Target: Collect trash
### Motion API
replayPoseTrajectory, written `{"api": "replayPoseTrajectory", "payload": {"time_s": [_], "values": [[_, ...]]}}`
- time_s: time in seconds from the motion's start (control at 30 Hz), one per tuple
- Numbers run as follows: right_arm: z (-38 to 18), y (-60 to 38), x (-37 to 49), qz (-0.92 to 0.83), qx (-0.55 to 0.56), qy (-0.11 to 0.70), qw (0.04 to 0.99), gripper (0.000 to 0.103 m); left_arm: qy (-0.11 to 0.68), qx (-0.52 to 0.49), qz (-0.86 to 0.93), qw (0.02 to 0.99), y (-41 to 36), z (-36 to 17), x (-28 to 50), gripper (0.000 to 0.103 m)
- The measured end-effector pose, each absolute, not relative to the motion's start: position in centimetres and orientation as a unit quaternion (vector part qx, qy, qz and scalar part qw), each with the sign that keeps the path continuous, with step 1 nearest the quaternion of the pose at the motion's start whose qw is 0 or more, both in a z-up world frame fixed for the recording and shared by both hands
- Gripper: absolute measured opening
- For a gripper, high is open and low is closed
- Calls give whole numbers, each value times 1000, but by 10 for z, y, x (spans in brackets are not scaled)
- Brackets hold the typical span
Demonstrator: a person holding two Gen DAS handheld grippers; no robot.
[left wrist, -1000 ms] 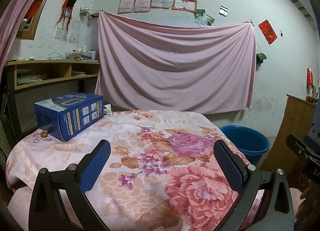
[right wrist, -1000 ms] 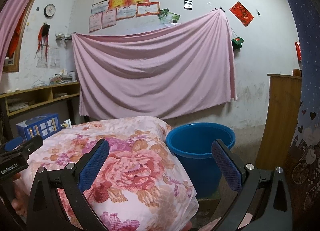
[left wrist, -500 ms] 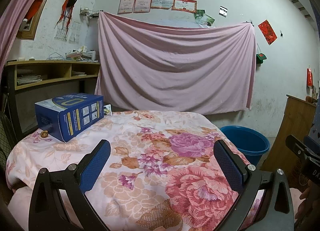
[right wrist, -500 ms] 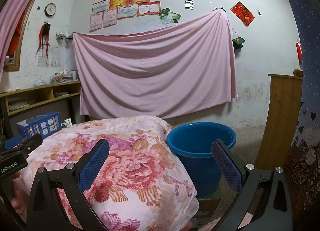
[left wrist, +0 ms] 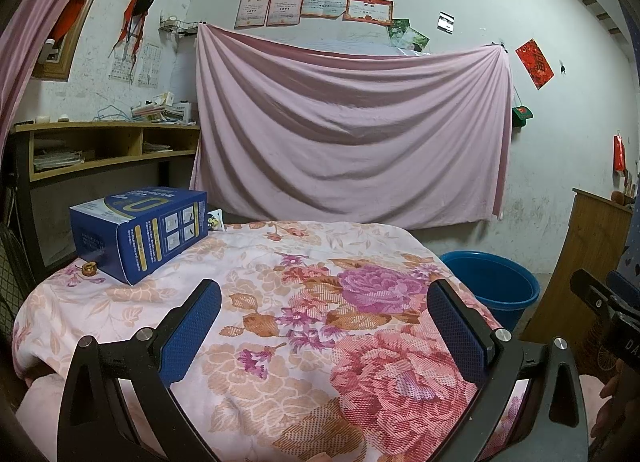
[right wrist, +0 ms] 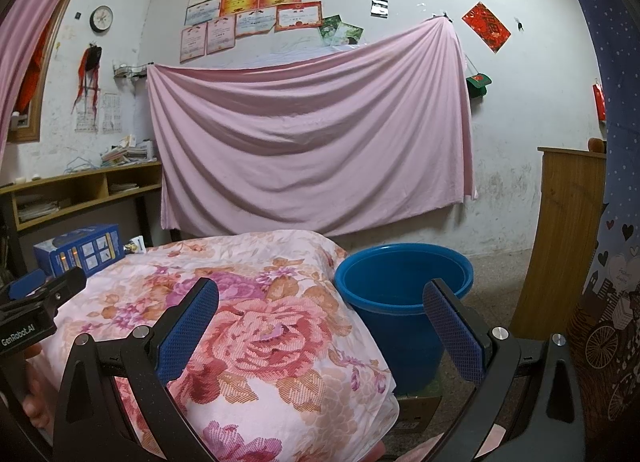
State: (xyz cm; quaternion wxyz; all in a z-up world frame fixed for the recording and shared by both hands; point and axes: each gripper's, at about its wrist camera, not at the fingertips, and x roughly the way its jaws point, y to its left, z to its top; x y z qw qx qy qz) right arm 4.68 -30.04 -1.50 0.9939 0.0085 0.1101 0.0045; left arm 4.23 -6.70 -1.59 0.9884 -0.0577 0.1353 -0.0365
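Almost nothing has moved since the earlier frames: both views keep the same framing, with only a very small drift in the right wrist view. The left gripper [left wrist: 324, 320] hangs above the cloth [left wrist: 304, 326], a floral cover on a table, with its two fingers spread wide and nothing between them. The right gripper [right wrist: 320, 320] is also spread wide and empty, above the right edge of the cloth, and the bucket [right wrist: 404, 286] shows between its fingers.

The box [left wrist: 140, 229], blue, lies on the far left part of the cloth. A small brown piece [left wrist: 89, 269] lies on the cloth just beside the near left corner of the box. A small packet [left wrist: 215, 219] sits behind the box at its right end; what it is I cannot tell. The blue bucket stands on the floor, right of the table.
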Motion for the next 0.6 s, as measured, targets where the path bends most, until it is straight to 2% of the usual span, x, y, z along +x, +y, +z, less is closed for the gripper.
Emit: {"api": "replayPoseTrajectory", "payload": {"time_s": [0.6], "values": [[-15, -301, 47, 5, 8, 111, 994, 103, 137, -58, -36, 988, -68, -16, 41, 101]]}}
